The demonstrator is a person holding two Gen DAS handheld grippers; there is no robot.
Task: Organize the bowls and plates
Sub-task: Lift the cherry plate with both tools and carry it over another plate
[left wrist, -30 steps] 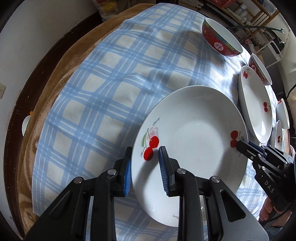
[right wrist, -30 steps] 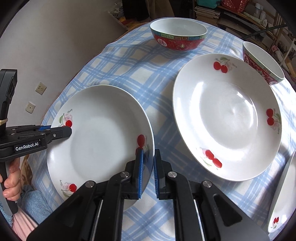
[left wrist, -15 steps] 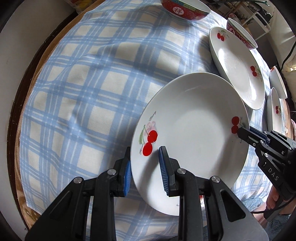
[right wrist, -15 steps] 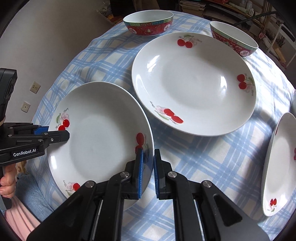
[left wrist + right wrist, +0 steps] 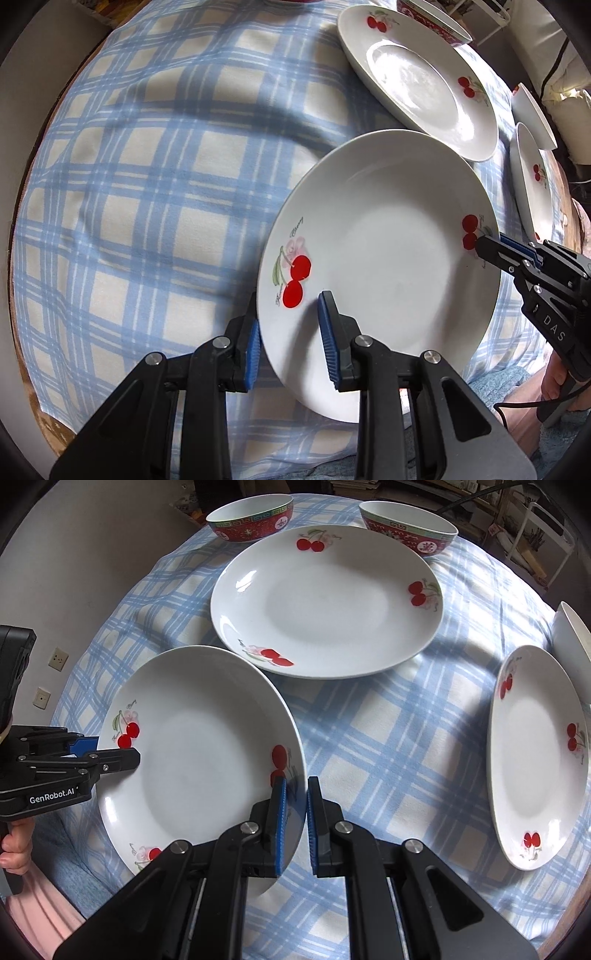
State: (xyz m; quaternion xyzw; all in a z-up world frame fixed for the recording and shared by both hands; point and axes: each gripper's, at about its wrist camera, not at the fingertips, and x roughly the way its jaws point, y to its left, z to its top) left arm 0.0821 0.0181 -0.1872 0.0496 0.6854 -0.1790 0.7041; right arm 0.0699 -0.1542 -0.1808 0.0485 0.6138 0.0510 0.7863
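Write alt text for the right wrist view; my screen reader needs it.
Two black tools, right and left, grip opposite rims of a white cherry-print plate over a blue plaid tablecloth. Beyond it lies a larger cherry plate, with two red patterned bowls behind and another cherry plate at right.

The left gripper (image 5: 290, 328) points steeply down and clamps the near-left rim of the cherry plate (image 5: 384, 280), one blue pad on the plate's upper face and the other beneath the rim. The right gripper (image 5: 294, 818) points steeply down too, jaws nearly together, pinching the opposite rim of that plate between its blue pads. At the plate's left side in the right wrist view, a bare hand (image 5: 16, 845) grips the left gripper's handle.
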